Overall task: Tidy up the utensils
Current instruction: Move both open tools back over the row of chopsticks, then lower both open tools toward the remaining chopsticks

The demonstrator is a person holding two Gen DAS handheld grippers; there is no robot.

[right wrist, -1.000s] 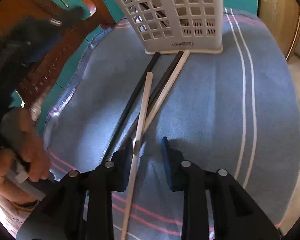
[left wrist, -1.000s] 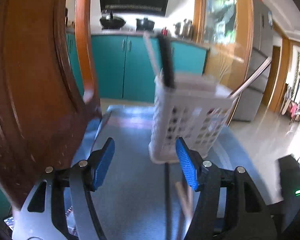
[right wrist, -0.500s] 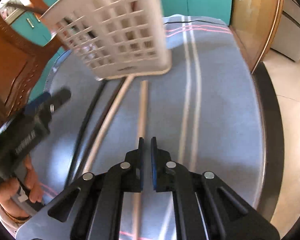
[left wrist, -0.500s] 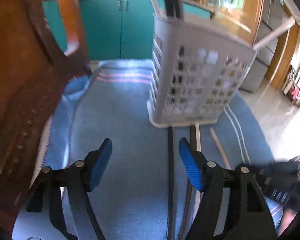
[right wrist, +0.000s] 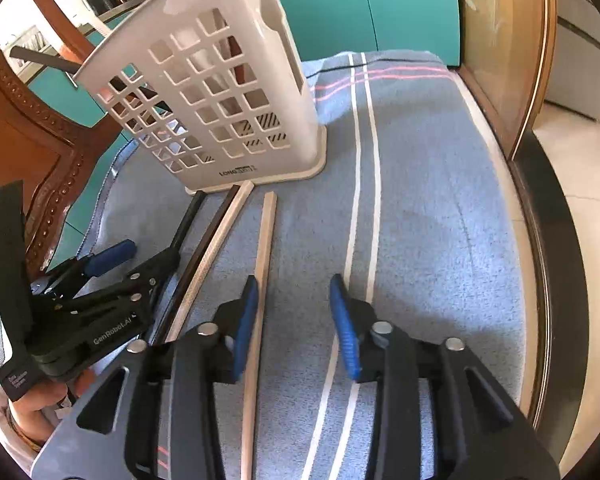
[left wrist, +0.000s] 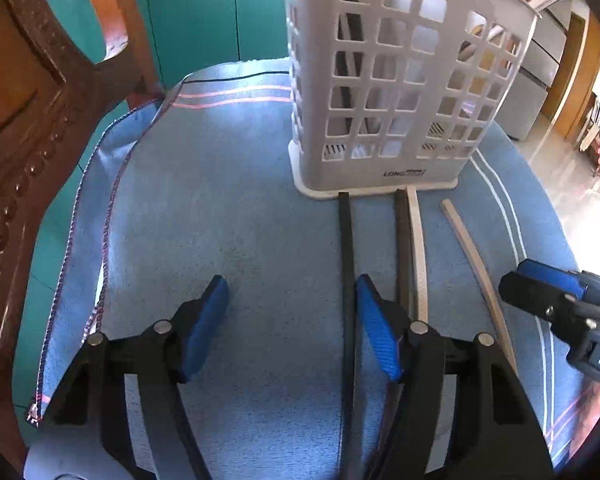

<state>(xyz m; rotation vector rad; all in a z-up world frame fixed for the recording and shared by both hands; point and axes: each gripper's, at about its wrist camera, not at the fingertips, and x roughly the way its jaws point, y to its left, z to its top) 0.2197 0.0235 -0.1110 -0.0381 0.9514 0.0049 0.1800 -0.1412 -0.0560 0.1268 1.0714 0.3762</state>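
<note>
Four chopsticks lie on the blue cloth of the tabletop [right wrist: 440,208], tips toward the white utensil basket [right wrist: 220,92]: two black, two pale. The right hand-held gripper [right wrist: 292,316] was shut half a second ago; its jaws now stand wide and empty, the outer pale chopstick [right wrist: 266,236] just beside its left finger, apparently released or missed. The left hand-held gripper [left wrist: 290,322] is open, empty, and has advanced to straddle the black chopstick [left wrist: 345,248]. No grasp is yet secured.

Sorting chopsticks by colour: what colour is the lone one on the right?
Light beige chopstick, clearest in the right wrist view.
</note>
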